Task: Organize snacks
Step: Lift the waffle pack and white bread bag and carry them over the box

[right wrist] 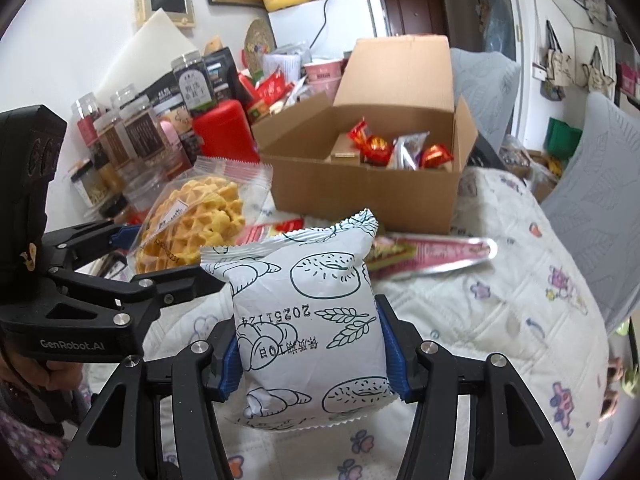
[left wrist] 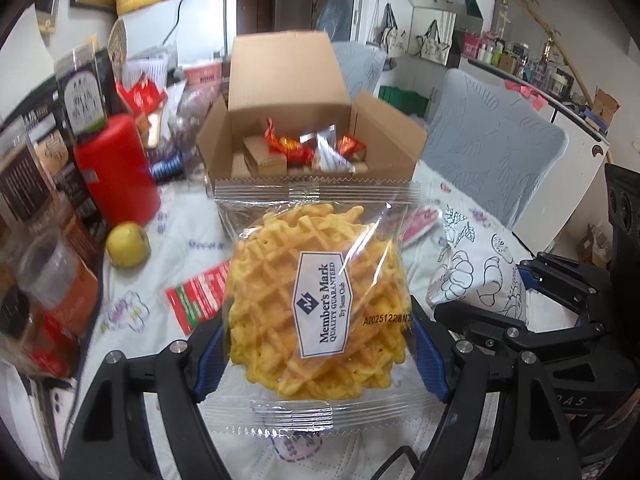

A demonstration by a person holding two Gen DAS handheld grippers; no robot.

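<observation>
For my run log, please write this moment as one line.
left gripper: shut on waffle pack | right gripper: shut on white bread pack | cardboard box: open, snacks inside

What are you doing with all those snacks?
A person is tidying snacks with two hand-held grippers. The left gripper holds a waffle packet, and the right gripper holds a white bread packet. Both are up off the table. Ahead sits an open cardboard box already holding some candies.
</observation>
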